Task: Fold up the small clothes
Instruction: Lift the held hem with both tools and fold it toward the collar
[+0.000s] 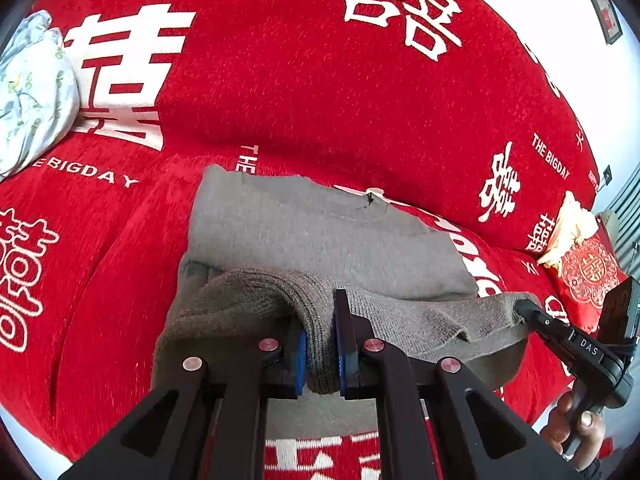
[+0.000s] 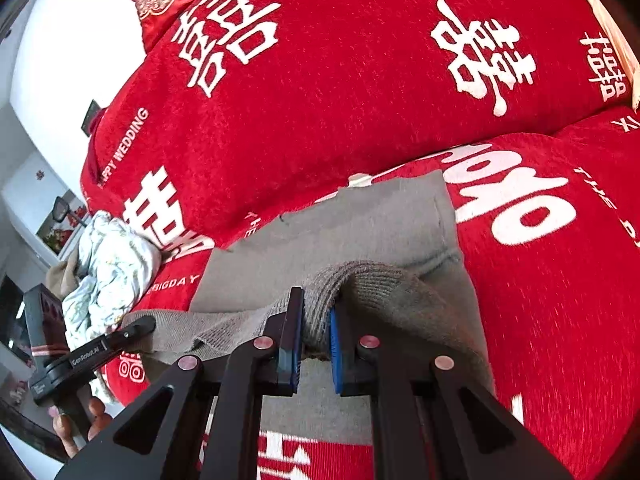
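Left wrist view: I hold left gripper (image 1: 320, 344) and right gripper (image 2: 314, 340) pinching ribbed hem of grey sweater (image 1: 320, 232) on red sofa cover (image 1: 280, 100); hem lifted over body; fold half done; laying down, smoothing left.

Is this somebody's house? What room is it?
Probably a living room at home: a sofa under a red wedding cover, framed pictures on the wall, and a grey sweater being folded.
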The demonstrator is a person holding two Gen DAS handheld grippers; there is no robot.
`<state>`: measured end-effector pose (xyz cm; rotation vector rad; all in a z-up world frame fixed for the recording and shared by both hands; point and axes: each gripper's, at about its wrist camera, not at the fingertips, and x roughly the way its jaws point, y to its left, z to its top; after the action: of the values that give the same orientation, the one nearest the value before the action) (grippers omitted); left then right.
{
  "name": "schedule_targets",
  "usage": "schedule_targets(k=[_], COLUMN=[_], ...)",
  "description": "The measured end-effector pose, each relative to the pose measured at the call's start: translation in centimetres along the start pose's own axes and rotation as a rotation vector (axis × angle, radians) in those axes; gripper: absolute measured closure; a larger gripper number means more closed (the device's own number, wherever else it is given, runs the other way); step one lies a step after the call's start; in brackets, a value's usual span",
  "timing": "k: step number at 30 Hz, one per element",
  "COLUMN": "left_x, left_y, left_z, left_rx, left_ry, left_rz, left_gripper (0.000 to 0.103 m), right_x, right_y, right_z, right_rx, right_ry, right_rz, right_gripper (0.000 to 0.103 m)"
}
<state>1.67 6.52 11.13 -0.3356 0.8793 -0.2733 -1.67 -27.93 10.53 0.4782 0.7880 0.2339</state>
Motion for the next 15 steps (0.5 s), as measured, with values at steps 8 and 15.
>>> schedule_targets(k=[8, 15], left_x=[2.1, 4.5], left_y=[0.6, 0.6], left_z=[2.5, 4.8], left_rx=[-0.014, -0.01], left_ry=[0.016, 0.04], left_rz=[-0.001, 0.011], left_gripper=[0.091, 0.091], right_x=[2.3, 4.9], right_y=[0.1, -0.2], right_z=[2.1, 4.0], right_rx=[-0.002, -0.003], right_ry=[0.012, 0.039], right_rz=[-0.03, -0.069], right_gripper=[0.09, 0.09])
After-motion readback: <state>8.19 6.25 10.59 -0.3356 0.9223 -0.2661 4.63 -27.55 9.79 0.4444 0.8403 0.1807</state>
